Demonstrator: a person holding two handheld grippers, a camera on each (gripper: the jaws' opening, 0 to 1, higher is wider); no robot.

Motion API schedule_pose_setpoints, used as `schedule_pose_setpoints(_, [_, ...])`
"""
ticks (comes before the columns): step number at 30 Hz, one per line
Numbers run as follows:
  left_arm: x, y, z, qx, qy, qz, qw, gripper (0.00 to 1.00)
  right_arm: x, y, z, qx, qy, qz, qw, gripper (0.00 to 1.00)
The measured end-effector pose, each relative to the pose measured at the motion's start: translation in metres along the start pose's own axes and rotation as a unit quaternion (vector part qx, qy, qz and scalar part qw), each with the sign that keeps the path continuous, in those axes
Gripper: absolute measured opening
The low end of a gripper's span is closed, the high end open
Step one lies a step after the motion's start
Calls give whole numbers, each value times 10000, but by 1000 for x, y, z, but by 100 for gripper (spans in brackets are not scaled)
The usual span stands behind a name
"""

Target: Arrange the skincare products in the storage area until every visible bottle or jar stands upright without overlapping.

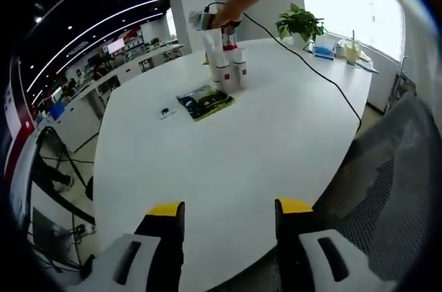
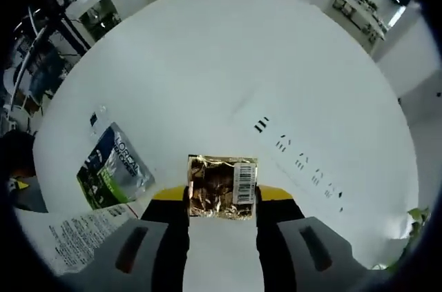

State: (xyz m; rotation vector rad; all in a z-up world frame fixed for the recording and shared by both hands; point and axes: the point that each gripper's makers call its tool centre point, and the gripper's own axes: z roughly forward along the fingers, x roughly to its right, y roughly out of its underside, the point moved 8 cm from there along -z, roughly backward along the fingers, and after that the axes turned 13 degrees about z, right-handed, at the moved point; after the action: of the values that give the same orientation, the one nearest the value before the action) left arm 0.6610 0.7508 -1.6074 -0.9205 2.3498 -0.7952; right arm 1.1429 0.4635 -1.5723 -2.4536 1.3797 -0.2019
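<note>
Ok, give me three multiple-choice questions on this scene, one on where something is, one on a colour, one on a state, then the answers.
1. Where does the dark sachet lie?
A. On the white table, near the bottles
B. On the mesh chair
C. Beside the potted plant

2. What colour are the left gripper jaw tips?
A. Red
B. Yellow
C. Blue

3. What is the right gripper doing?
A. Open over bare table
B. Shut on a bottle
C. Shut on the gold foil packet

Answers: 1 A, it lies flat in front of the upright bottles. 2 B, both tips show yellow. 3 C, the packet sits pinched between the jaws.
</note>
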Motion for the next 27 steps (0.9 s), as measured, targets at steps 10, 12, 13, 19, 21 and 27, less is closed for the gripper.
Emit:
schedule_pose_setpoints(10, [-2,-4,-2,193,-41,-16,9998,54,-14,0,-79,1225,-499,599,9894,34])
schedule_pose_setpoints(12, [-2,-6,-3,226,-44,-27,9997,54,-33,16,-107,1426,-627,674,9855,34])
schedule_pose_setpoints(13, [-2,-7,-4,272,-52,-32,9996,54,-33,19,-117,1548,-688,730,9828,34])
schedule_pose_setpoints(19, [-3,-15,-8,594,-16,-168,9981,54,-40,39,-156,2023,-982,964,9696,34])
schedule_pose_setpoints(21, [-3,-16,-8,616,3,-170,9980,54,-44,46,-165,2110,-1022,963,9674,34])
schedule_pose_setpoints(27, [0,-20,-11,764,78,-102,9970,54,-74,78,-190,2395,-1234,946,9584,34])
